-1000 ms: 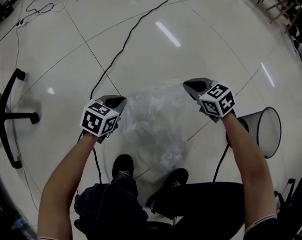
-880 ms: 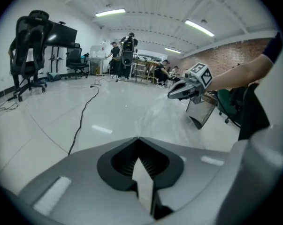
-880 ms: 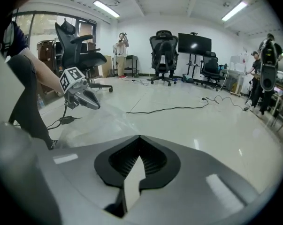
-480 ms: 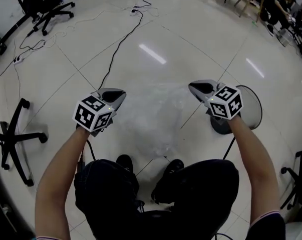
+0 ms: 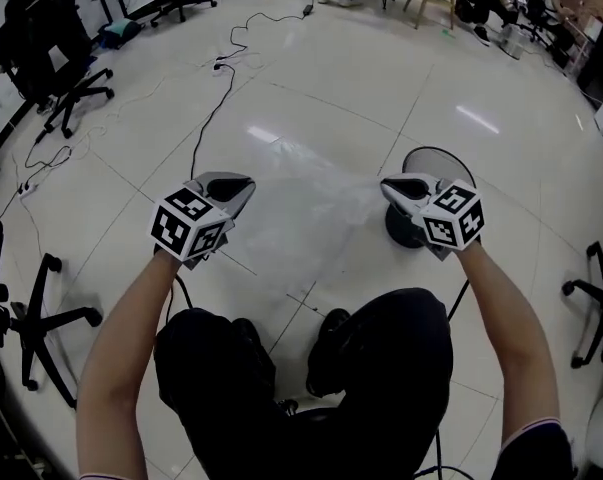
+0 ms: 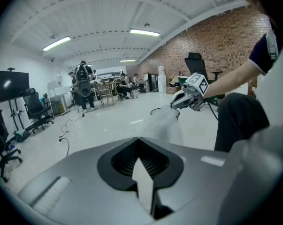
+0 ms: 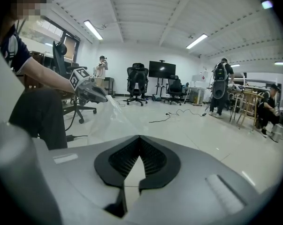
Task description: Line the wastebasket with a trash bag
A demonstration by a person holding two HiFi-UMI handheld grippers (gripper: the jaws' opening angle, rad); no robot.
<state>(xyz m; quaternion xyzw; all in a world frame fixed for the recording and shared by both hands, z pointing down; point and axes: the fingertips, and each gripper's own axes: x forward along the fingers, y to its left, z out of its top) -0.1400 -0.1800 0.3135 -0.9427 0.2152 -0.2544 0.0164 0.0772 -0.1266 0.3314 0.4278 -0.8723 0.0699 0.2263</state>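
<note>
The bag (image 5: 303, 213) hangs stretched in the air between my hands, its clear film pinched in the closed jaws of my left gripper (image 5: 230, 184) and my right gripper (image 5: 397, 186). The wastebasket (image 5: 445, 162) stands on the floor (image 5: 331, 88) just past my right gripper.

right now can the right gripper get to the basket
Probably yes: the basket stands on the floor just below the right gripper, nothing solid between. But its fingers are shut on the bag, so it could only touch, not grab.

Clear trash bag (image 5: 311, 213); seemingly black wastebasket (image 5: 399, 233).
</note>
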